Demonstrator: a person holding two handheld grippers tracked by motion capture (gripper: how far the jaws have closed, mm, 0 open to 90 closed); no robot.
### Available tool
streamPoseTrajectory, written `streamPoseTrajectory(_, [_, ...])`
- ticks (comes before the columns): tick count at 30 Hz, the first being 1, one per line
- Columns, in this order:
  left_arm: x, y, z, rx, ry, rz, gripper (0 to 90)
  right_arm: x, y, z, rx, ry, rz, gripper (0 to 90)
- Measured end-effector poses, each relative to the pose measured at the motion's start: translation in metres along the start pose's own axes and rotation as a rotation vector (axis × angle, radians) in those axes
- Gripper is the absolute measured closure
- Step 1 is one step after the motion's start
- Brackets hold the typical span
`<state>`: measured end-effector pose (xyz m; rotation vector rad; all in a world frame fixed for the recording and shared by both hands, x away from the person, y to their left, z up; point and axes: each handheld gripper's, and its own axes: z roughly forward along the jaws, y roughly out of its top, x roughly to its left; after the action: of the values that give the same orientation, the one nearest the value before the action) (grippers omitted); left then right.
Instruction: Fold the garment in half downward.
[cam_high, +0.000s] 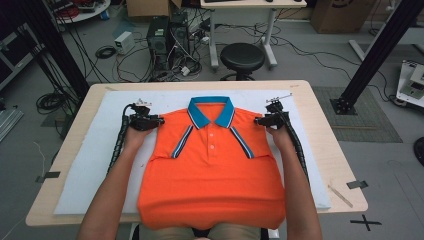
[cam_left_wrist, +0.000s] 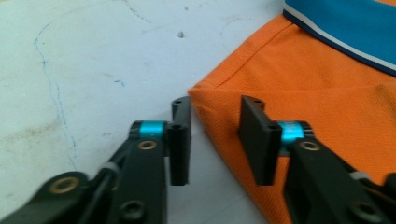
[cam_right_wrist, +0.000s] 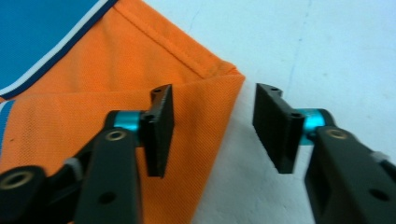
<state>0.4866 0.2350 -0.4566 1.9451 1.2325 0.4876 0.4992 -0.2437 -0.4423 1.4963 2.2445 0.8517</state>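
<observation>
An orange polo shirt (cam_high: 210, 170) with a blue collar (cam_high: 212, 107) lies face up on the white mat (cam_high: 90, 160), both sleeves folded inward. My left gripper (cam_high: 159, 120) sits at the shirt's left shoulder corner. In the left gripper view its jaws (cam_left_wrist: 216, 103) stand apart, with the orange corner (cam_left_wrist: 210, 100) between them and untouched by the pads. At the right shoulder corner is my right gripper (cam_high: 257, 120). Its jaws (cam_right_wrist: 215, 91) are apart too, one over the fabric (cam_right_wrist: 93, 74), the other over the mat, the corner tip (cam_right_wrist: 236, 77) between them.
The mat covers most of a wooden table (cam_high: 330, 150). The shirt's hem hangs over the table's near edge. A black stool (cam_high: 242, 57), a computer tower (cam_high: 159, 37) and loose cables are on the floor beyond the far edge. Tape strips (cam_high: 357, 184) lie near the right edge.
</observation>
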Motion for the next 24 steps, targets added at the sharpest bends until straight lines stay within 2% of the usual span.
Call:
streamPoseTrajectory(4, [-0.004, 0.001, 0.001, -0.002, 0.012, 0.011, 86.1, 0.004, 0.001, 0.003, -0.005, 0.018, -0.023, 71.7])
streamPoseTrajectory(7, [-0.004, 0.001, 0.001, -0.006, 0.018, -0.011, 87.6, 0.004, 0.001, 0.005, -0.014, 0.036, -0.023, 83.8])
streamPoseTrajectory(10, [-0.003, 0.002, 0.001, -0.022, 0.043, -0.035, 88.2, 0.004, 0.002, 0.004, -0.018, 0.031, -0.040, 86.1])
streamPoseTrajectory(13, [0.001, 0.005, -0.003, -0.072, 0.057, -0.076, 88.3, 0.006, 0.005, 0.003, -0.029, -0.035, -0.066, 86.6])
streamPoseTrajectory(16, [0.003, 0.010, -0.006, -0.087, 0.063, -0.089, 88.3, 0.007, 0.009, -0.004, -0.097, -0.074, -0.053, 86.6])
streamPoseTrajectory(18, [0.004, 0.023, -0.013, -0.129, 0.053, -0.097, 88.3, 0.008, 0.012, -0.010, -0.140, -0.095, -0.056, 86.5])
streamPoseTrajectory(20, [0.003, 0.027, -0.016, -0.134, 0.044, -0.096, 88.3, 0.009, 0.013, -0.012, -0.156, -0.099, -0.057, 86.5])
streamPoseTrajectory(22, [0.000, 0.030, -0.021, -0.145, 0.027, -0.083, 88.2, 0.010, 0.013, -0.020, -0.169, -0.081, -0.042, 86.4])
streamPoseTrajectory(24, [-0.001, 0.029, -0.023, -0.154, 0.018, -0.088, 88.2, 0.012, 0.011, -0.026, -0.187, -0.069, -0.052, 86.4])
